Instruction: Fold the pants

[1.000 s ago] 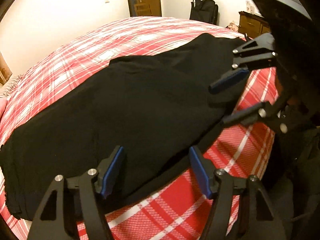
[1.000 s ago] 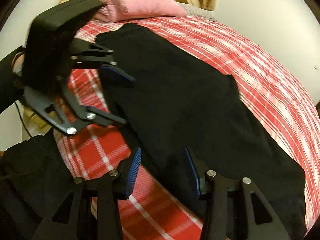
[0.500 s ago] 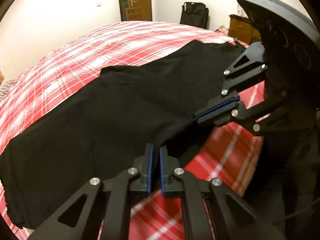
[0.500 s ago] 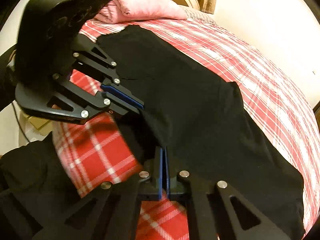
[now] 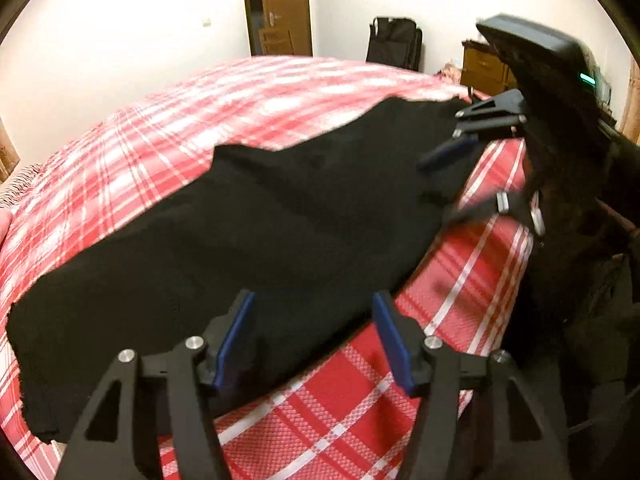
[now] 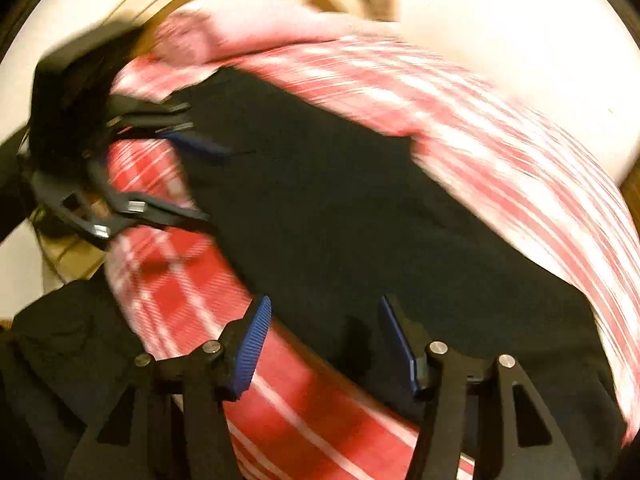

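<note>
Item, black pants (image 5: pixel 248 232): I found them lying flat on the red plaid bed (image 5: pixel 132 168), long axis running along the near side of the mattress, one end toward the pink pillow (image 6: pixel 240 28), the other toward the dresser (image 5: pixel 484 68). Near long edge: close to the mattress side, a strip of plaid bare beside it. Far edge: stepped, with broad open bedcover beyond it up to the wall and door (image 5: pixel 280 8). Item, left claw (image 5: pixel 316 340): I saw it open, blue pads spread over the near edge, gripping nothing. Item, right claw (image 6: pixel 324 344): likewise open and empty over the same edge, its view blurred. The two claws stood well apart along that edge.
</note>
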Motion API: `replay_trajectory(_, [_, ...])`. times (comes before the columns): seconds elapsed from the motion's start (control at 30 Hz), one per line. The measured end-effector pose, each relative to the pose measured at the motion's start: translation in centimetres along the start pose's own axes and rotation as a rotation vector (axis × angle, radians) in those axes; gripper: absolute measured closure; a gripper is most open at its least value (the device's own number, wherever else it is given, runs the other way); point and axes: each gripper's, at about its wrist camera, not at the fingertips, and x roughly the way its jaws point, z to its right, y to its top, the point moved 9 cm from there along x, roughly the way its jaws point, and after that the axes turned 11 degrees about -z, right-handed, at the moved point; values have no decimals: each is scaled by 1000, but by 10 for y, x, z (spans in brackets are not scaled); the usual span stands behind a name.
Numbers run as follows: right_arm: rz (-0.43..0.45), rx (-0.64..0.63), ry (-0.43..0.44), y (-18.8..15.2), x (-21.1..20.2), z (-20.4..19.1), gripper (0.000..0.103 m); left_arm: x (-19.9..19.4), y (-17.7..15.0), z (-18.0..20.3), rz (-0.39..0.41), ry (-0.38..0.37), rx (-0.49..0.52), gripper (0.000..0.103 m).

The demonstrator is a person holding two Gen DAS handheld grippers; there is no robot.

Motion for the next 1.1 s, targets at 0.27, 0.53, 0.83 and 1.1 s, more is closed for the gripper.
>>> replay_trajectory(0.27, [49,683,-174,-139,-88,228,46,3,12,-13,26,39,-86,39])
replay_trajectory(0.53, [114,1225,-130,-264,-130,357,46,17,16,-4,5,31,-103,39])
replay_trajectory(0.83, [-56,1308,-144,-239,-78,379,48,22,15,-6,-11,16,-114,39])
replay_trajectory(1.1, [5,1243,-223,-206,-95,402,99,22,13,-9,-2,-6,-139,39])
